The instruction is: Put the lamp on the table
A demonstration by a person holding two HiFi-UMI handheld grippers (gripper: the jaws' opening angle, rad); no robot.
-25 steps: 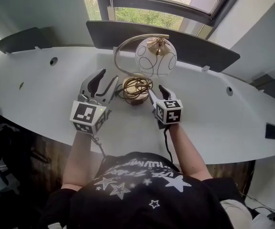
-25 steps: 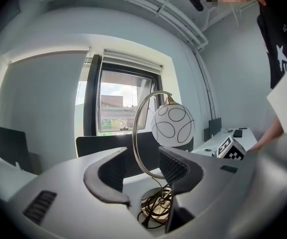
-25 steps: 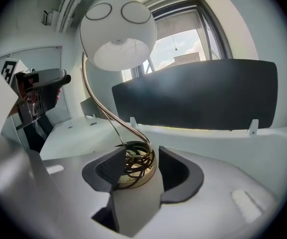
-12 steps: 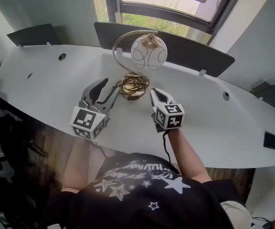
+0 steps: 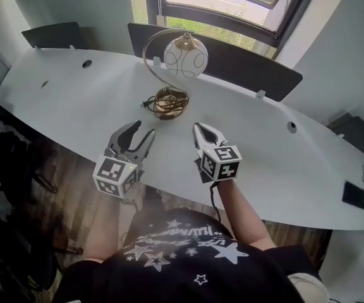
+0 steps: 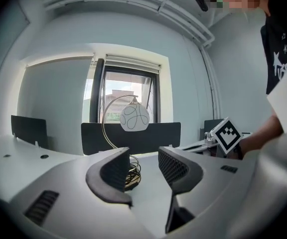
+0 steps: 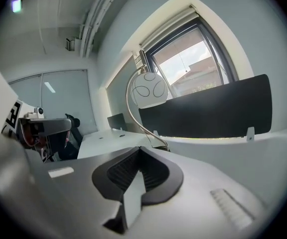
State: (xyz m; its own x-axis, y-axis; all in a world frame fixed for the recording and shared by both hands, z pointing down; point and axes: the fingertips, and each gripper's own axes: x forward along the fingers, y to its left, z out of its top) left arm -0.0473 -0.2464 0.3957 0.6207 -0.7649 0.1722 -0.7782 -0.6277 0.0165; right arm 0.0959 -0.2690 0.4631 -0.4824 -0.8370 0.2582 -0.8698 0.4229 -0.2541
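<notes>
The lamp (image 5: 181,59) stands upright on the white table (image 5: 283,163), with a round white globe shade (image 6: 134,118), a curved brass arm (image 7: 131,108) and its cord coiled on the round base (image 5: 167,101). Neither gripper touches it. My left gripper (image 5: 138,135) hovers near the table's front edge, short of the base, jaws open and empty. To its right, my right gripper (image 5: 203,133) is shut with nothing between its pads, which meet in the right gripper view (image 7: 138,171).
A dark divider panel (image 5: 232,59) runs along the table's far edge below the window (image 5: 232,5). A second dark panel (image 5: 52,35) sits at the far left. Cable holes (image 5: 86,63) dot the tabletop. Wooden floor (image 5: 81,194) shows below the front edge.
Both grippers have drawn back from the lamp's base toward the table's front edge. The right gripper's jaws have gone from open to shut. The lamp stays standing on the table.
</notes>
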